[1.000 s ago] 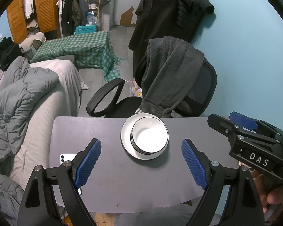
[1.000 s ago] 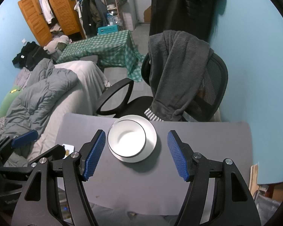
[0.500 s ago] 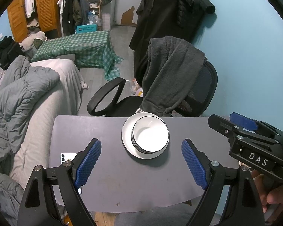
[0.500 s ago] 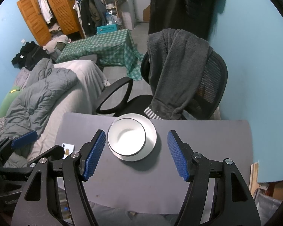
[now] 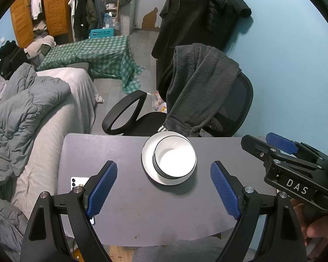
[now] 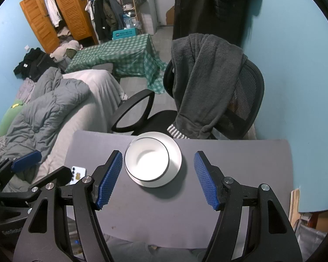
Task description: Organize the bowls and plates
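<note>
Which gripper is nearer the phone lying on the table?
Left. The left gripper has one finger overlapping the phone at the table's edge. The right gripper is further over, framing the bowl on its plate. Both are open.

a lived-in bedroom: rumpled bed [image 5: 32, 113], wardrobe [image 6: 54, 15], hanging clothes [image 5: 87, 15]

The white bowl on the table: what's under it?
The white bowl sits on a white plate. In the left wrist view, dark rims stacked beneath it suggest more bowls; their count is hidden. The plate's centre is covered.
</note>
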A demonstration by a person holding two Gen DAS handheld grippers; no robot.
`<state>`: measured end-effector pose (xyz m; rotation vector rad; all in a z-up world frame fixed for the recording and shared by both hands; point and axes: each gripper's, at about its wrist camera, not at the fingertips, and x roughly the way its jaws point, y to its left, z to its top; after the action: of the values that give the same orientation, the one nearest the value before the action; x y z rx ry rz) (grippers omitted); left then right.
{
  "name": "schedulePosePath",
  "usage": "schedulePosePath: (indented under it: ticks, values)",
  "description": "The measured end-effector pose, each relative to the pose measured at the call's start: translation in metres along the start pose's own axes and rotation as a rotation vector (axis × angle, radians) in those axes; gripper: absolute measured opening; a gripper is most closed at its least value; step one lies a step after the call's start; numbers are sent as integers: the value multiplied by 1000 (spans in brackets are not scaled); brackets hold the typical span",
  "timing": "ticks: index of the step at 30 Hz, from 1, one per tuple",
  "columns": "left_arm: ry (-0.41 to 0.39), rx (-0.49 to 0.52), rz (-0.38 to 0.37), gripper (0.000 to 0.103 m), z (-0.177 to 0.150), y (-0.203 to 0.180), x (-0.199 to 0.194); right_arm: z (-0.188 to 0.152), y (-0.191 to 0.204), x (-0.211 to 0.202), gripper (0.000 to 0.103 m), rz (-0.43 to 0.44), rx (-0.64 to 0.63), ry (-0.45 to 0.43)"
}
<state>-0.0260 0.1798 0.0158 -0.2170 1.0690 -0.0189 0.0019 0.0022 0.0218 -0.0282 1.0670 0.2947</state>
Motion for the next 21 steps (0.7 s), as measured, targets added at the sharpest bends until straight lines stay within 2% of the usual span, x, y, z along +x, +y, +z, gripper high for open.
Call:
schedulePosePath:
  ticks: [14,21]
  values:
    - [-23,30,42,88,-1,-9,-5,-2,-1,0,67,-2,1,3]
    - [-14,20,32,88,-2,-10,-6,-1,-1,0,67,-1,2,5]
